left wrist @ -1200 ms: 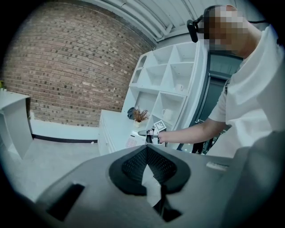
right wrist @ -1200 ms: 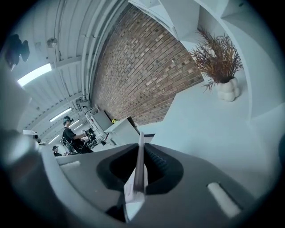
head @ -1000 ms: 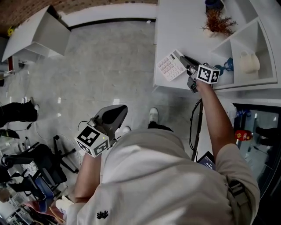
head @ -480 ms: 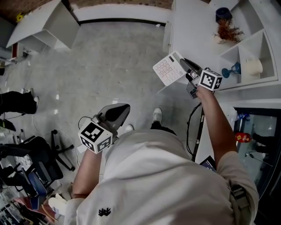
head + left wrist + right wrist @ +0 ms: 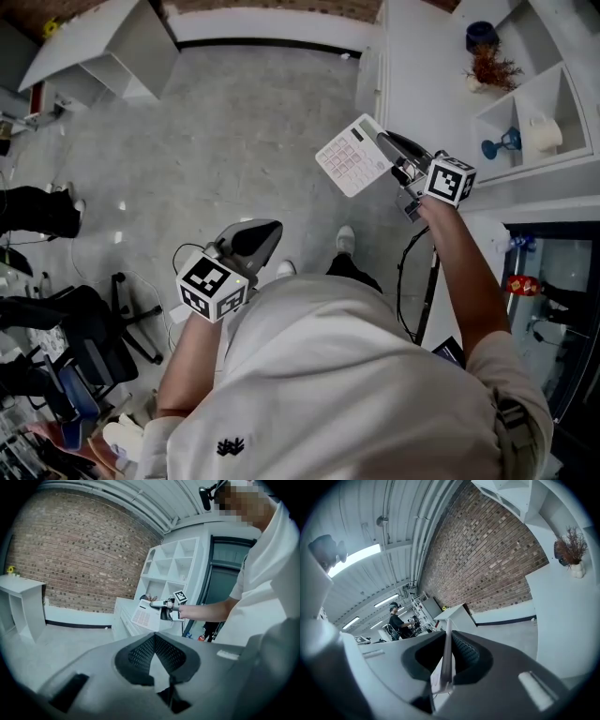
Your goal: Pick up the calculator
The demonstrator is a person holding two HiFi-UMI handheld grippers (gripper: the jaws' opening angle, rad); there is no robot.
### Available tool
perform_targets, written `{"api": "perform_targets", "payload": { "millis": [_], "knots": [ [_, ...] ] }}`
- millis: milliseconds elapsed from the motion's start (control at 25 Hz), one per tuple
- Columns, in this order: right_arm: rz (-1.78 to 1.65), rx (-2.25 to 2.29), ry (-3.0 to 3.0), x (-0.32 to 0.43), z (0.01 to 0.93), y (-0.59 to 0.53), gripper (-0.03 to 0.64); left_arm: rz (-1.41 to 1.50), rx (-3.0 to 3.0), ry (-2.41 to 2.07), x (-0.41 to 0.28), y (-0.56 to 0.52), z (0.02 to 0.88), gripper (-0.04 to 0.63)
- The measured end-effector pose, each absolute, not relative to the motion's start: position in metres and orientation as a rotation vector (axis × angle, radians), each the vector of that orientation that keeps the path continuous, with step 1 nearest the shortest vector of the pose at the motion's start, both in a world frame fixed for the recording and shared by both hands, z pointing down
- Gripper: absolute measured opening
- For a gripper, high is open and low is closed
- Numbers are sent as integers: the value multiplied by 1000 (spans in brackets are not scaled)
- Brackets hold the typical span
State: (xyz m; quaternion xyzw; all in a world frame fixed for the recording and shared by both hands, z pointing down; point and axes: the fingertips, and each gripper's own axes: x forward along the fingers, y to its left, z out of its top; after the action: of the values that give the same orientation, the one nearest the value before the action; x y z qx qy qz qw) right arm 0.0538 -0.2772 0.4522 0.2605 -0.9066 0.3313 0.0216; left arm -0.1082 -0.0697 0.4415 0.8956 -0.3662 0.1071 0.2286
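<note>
From the right gripper view, the calculator (image 5: 447,653) shows edge-on (keys hidden).

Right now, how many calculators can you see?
1. The calculator is clamped edge-on in the jaws of the right gripper, held in the air beside the white counter. None shows on the counter or shelves, though the head view cuts part of them off.

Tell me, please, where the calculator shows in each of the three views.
Head view: calculator upper centre, gripped by the right claw above the floor.
Left gripper view: small, mid-frame, at the distant right claw's tip.
Right gripper view: edge-on between that claw's jaws, bottom centre.
Shared landmark: the white counter, beside it in all three.
</note>
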Motion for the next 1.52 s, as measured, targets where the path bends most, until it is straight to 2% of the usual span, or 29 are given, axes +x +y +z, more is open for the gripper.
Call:
{"api": "perform_targets", "payload": {
  "millis": [360,800,1520],
  "knots": [
    [1012,770,-2830,15,437,-211,55,308,2482,-953,-134,-26,451,6],
    [1004,762,-2842,10,429,-165,55,304,2505,-908,-132,5,455,6],
    [979,750,-2846,12,419,-155,55,289,2524,-879,-125,7,450,6]
  ]
}}
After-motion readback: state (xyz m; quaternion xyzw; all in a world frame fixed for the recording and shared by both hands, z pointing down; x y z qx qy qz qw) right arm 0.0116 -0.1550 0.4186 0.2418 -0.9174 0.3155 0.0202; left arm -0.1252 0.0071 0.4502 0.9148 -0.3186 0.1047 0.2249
